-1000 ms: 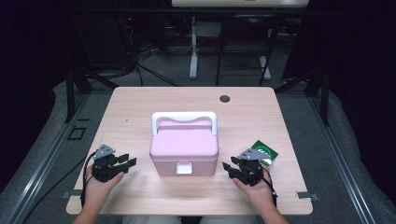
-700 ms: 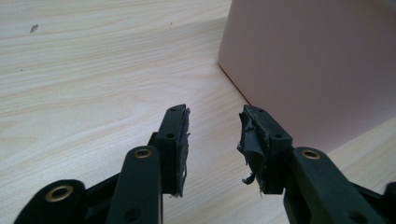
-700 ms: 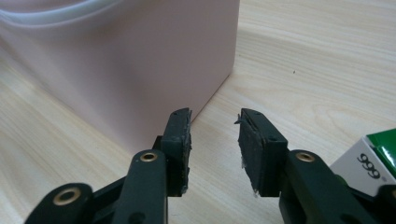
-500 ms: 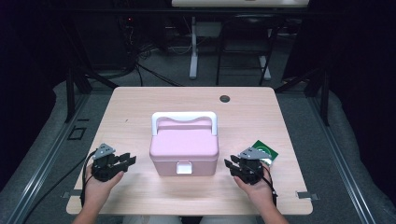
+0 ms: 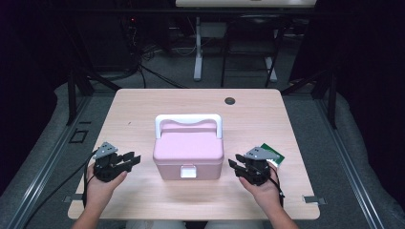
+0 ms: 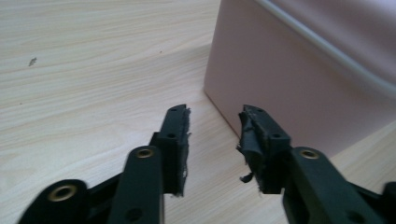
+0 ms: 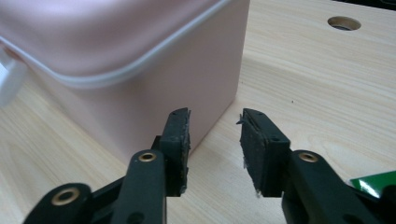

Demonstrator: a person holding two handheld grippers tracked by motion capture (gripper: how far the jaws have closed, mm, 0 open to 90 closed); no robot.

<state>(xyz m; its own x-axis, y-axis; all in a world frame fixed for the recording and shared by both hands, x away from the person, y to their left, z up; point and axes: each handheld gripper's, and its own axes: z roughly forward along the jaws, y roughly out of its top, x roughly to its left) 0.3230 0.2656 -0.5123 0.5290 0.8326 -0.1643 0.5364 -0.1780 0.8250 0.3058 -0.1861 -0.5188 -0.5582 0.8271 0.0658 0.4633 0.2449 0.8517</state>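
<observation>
A pink lidded box (image 5: 188, 150) with a white handle and a white front latch stands shut in the middle of the wooden table (image 5: 143, 109). My left gripper (image 5: 131, 160) rests on the table left of it, pointing at its side. In the left gripper view the left gripper (image 6: 215, 135) is open, the box's corner (image 6: 299, 79) just ahead. My right gripper (image 5: 234, 166) sits right of the box; the right gripper (image 7: 215, 140) is open short of the box's wall (image 7: 140, 70). Both pairs of jaws have just been opening, with nothing between them.
A green flat packet (image 5: 273, 155) lies on the table behind my right hand, its corner (image 7: 378, 184) at the right gripper view's lower right. A round cable hole (image 5: 230, 100) sits near the table's far edge. Bare wood surrounds the box.
Both hands have stayed beside the box. The jaw gaps of both grippers have shifted slightly; nothing was taken hold of.
</observation>
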